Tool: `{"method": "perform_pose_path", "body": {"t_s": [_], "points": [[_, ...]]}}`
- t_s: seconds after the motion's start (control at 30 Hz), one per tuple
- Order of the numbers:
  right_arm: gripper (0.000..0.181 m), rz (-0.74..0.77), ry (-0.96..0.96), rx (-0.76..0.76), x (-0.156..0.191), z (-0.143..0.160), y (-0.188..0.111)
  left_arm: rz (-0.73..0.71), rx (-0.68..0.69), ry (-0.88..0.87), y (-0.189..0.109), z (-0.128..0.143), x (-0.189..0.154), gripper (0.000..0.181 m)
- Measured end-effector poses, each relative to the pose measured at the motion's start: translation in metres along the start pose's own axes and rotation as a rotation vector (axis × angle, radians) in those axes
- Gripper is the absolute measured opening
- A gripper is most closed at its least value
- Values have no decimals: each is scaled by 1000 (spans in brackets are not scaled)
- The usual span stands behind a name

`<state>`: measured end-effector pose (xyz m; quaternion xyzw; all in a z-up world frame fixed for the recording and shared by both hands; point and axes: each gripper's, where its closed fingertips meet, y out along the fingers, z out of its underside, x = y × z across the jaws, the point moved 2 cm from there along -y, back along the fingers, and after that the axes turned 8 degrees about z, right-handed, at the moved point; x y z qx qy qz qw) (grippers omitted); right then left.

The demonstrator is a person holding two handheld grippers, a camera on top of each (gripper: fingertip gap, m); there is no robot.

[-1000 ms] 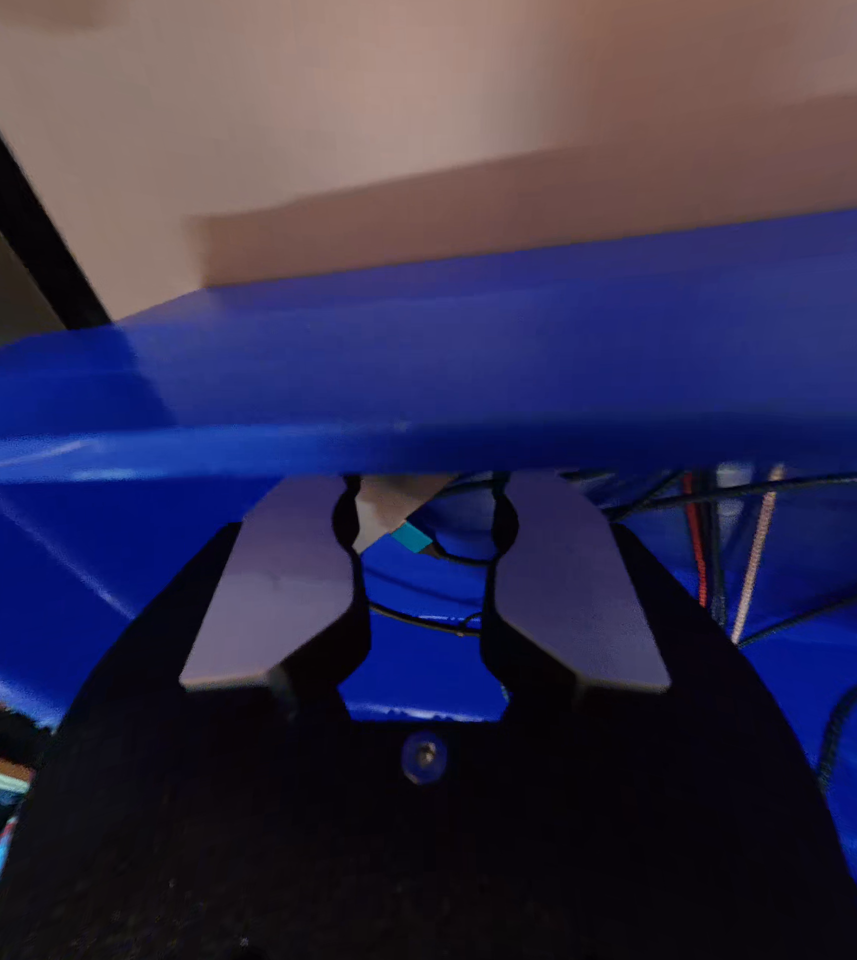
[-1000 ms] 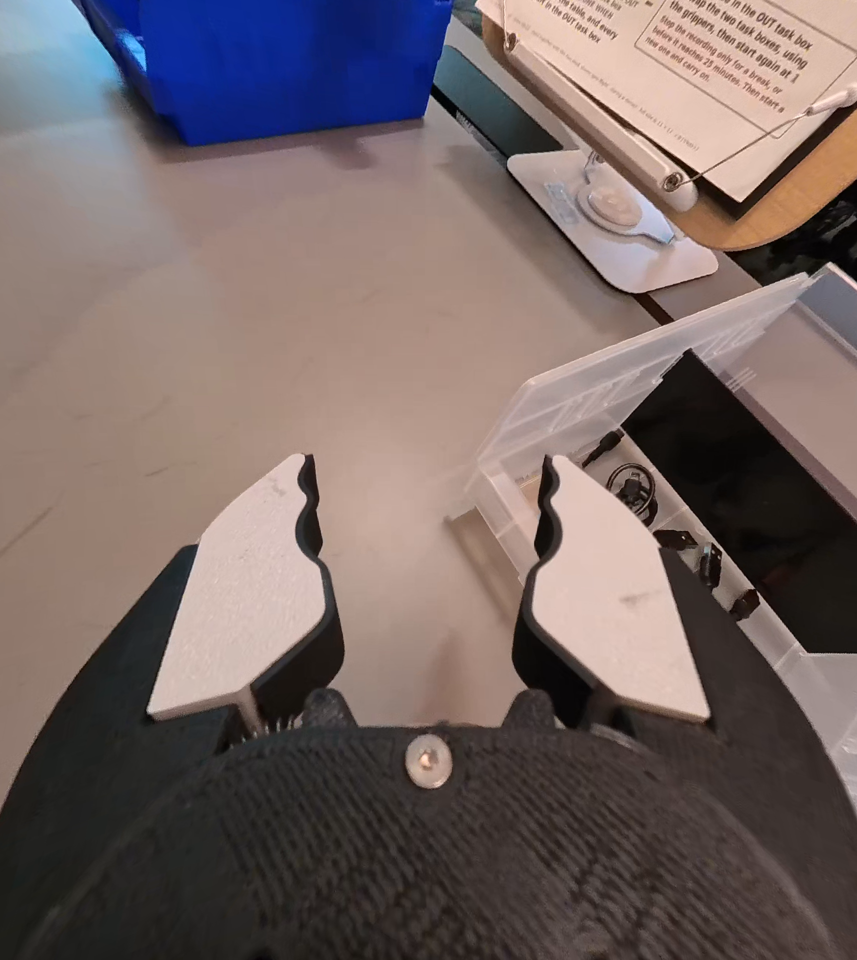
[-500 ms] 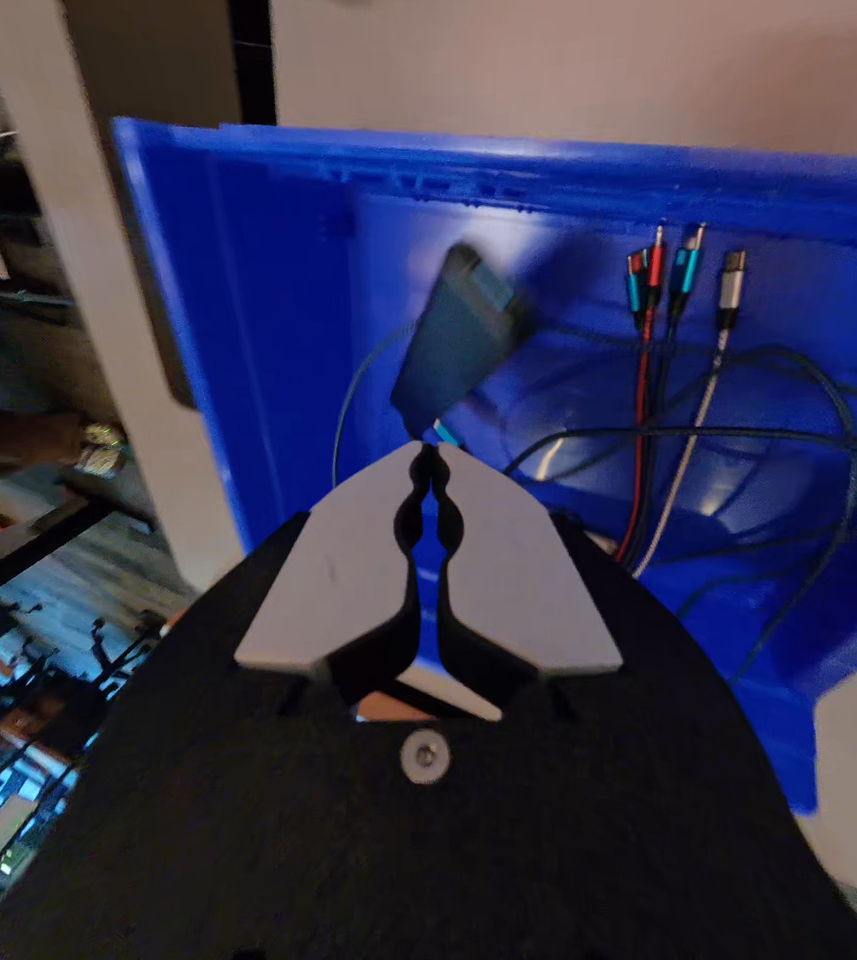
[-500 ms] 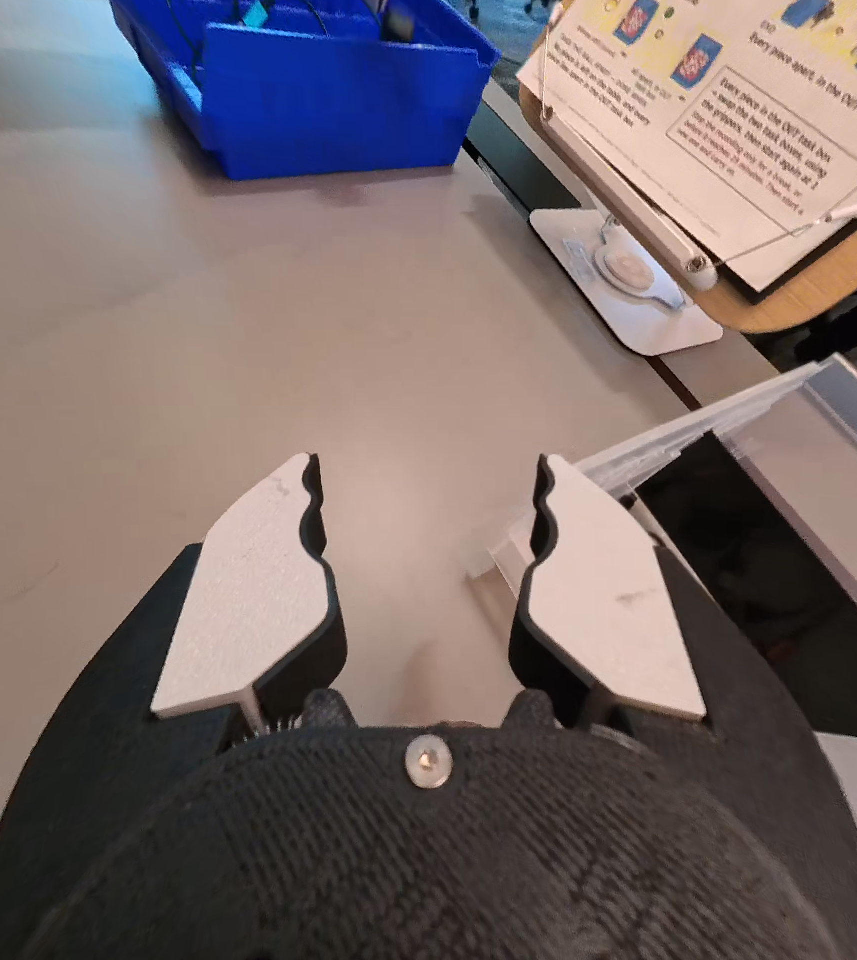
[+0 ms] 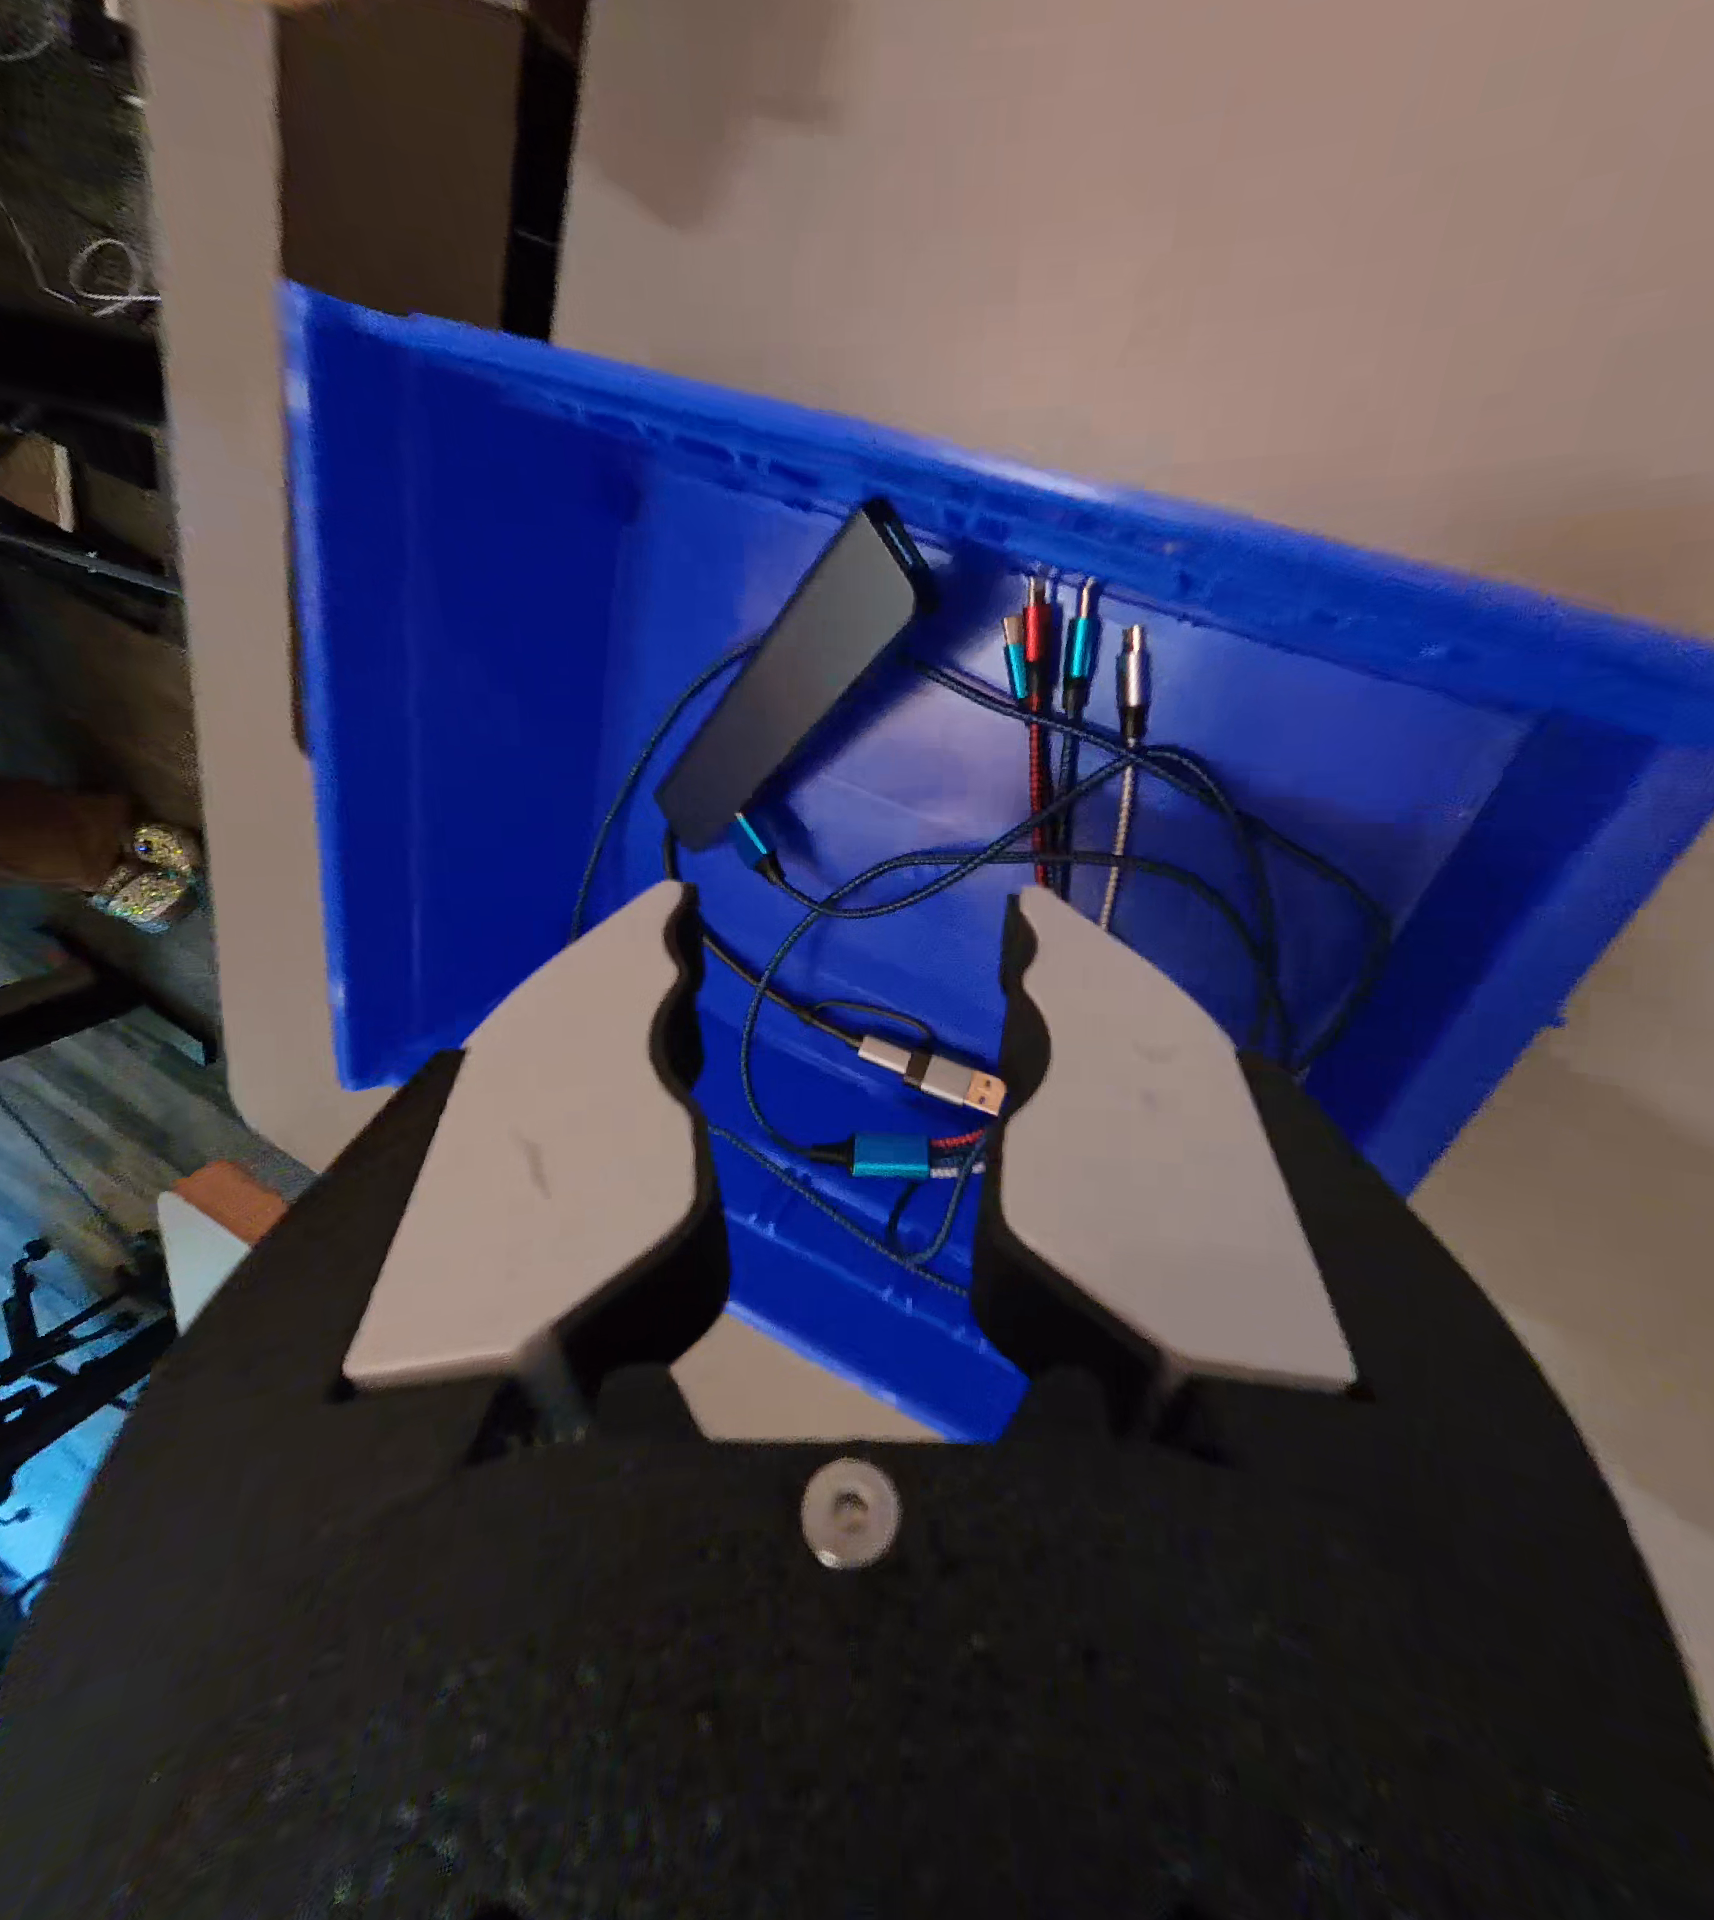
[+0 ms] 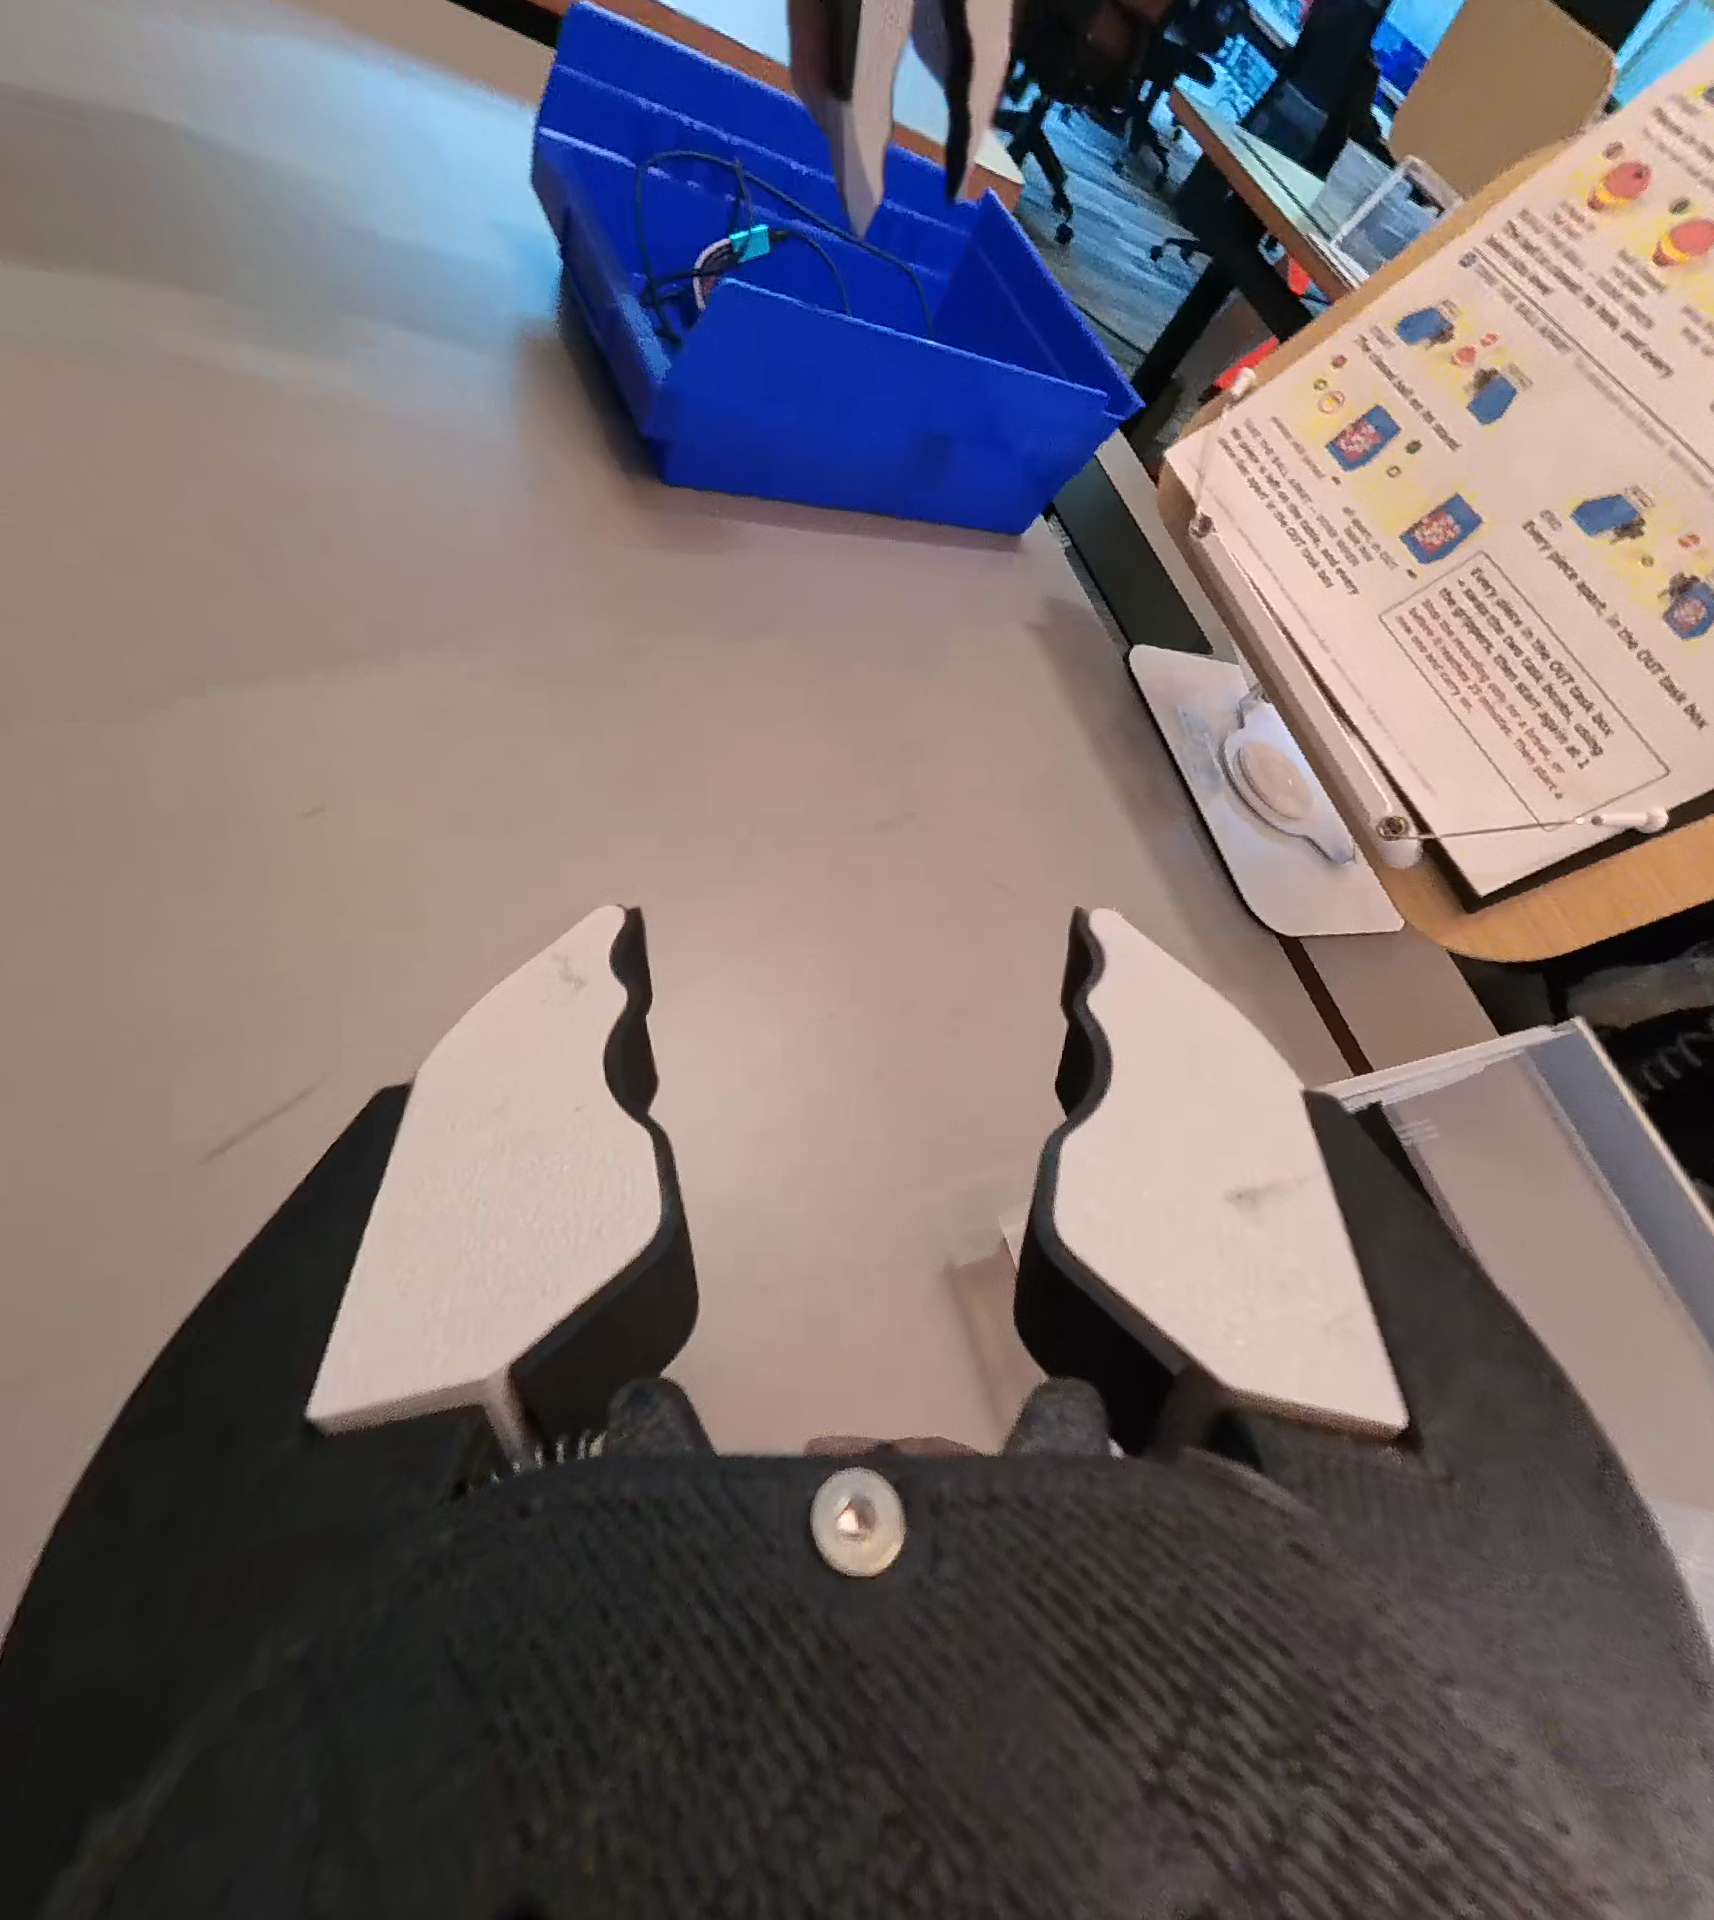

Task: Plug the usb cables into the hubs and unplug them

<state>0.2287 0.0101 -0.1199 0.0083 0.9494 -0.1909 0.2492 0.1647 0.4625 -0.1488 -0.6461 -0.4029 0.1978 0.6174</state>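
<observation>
A blue bin holds a dark grey USB hub with a blue-ended cable plugged into its near end. Several braided cables lie beside it with loose plugs, among them a silver USB plug and a blue one. My left gripper is open and empty, above the bin and looking down into it. My right gripper is open and empty over the bare table, well short of the bin. The left gripper's fingers show above the bin in the right wrist view.
The grey table ends at the right. An instruction sheet on a wooden stand with a white base stands to the right. A clear plastic organiser box sits at the near right. Office chairs stand beyond the table.
My left gripper, which was shut above the hub in the bin, has opened and pulled back and up. My right gripper has tilted up toward the bin, still open.
</observation>
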Motion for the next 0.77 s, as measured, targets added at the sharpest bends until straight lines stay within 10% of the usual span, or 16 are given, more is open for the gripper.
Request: {"method": "perform_pose_path", "body": {"t_s": [0.03,0.53,0.77], "points": [[76,-12,-18,-2,2,0,-2,13,14,13,12,4,-1,60],[76,-189,79,-48,17,30,14,255,95,257,117,13,42,75],[76,-215,63,-5,26,38,28,426,58,218,128,12,43,45]]}}
